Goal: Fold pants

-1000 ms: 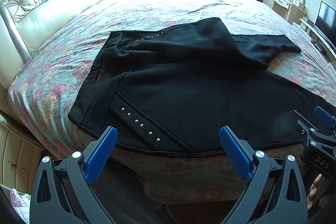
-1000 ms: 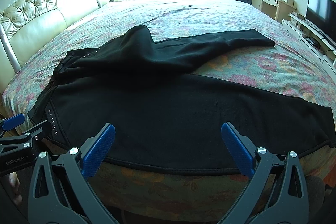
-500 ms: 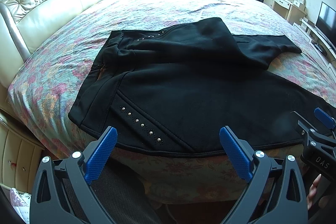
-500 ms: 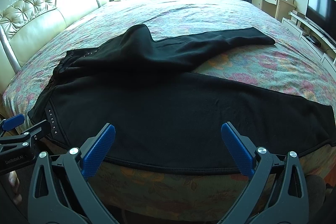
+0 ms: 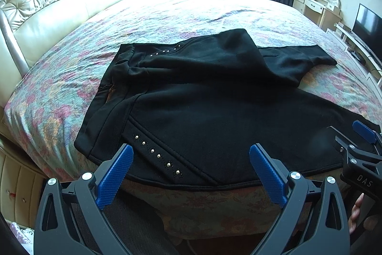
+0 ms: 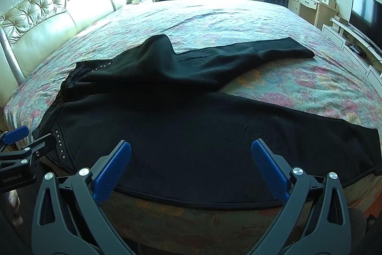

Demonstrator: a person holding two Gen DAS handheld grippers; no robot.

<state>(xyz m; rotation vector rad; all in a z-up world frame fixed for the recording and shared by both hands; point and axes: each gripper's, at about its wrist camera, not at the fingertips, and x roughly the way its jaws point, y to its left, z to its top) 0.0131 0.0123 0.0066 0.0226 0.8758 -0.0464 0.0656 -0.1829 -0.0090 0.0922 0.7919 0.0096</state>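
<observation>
- Sunlit bedroom: a wide bed [image 5: 167,13] with a floral spread fills both views, a tufted headboard [image 5: 45,4] on the left and a television [image 6: 364,13] on the right.
- Your pants [image 5: 214,116] lie spread across the near half of the bed, waistband toward the headboard, near leg running along the bed edge, far leg angled away (its upper part is bunched into a ridge).
- Black, thick-looking fabric with a row of studs [image 5: 157,155] by each pocket; it should drape heavily, I judge.
- Your left gripper [image 5: 191,173] hangs just short of the studded hip, jaws spread wide, holding nothing.
- Your right gripper [image 6: 191,170] hovers over the near leg's edge, likewise released and empty.
- No fold is started. Pinch the near seam at hip and lower leg, lift together, and carry it over the far leg; flatten that ridge first.
</observation>
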